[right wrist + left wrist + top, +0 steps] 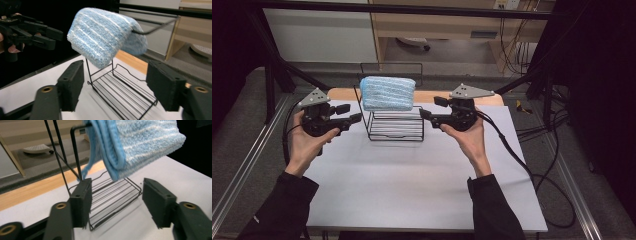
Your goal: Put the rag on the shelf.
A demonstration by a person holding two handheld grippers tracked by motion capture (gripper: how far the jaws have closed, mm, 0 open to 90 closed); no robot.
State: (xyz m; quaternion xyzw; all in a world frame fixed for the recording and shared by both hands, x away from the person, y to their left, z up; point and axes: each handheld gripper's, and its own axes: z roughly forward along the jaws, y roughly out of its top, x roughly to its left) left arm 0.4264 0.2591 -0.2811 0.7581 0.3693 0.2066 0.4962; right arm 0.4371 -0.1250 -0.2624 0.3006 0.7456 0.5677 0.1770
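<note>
A folded light-blue towel (388, 93) hangs over the top bar of a black wire rack (394, 131) at the back middle of the white table. My left gripper (351, 113) hovers just left of the rack, open, with nothing between its fingers. My right gripper (429, 107) hovers just right of the rack, also open and empty. In the left gripper view the towel (140, 145) hangs above and beyond the open gripper (116, 202), over the rack's shelf (112, 195). In the right gripper view the towel (105, 37) droops over the bar ahead of the gripper (115, 85), with the left gripper (50, 37) beyond it.
The white sheet (412, 185) covers the table, with a wooden strip (339, 93) along its far edge. Black cables (532, 170) trail off the right side. Dark frame posts (272, 75) and metal rails (242, 165) flank the table.
</note>
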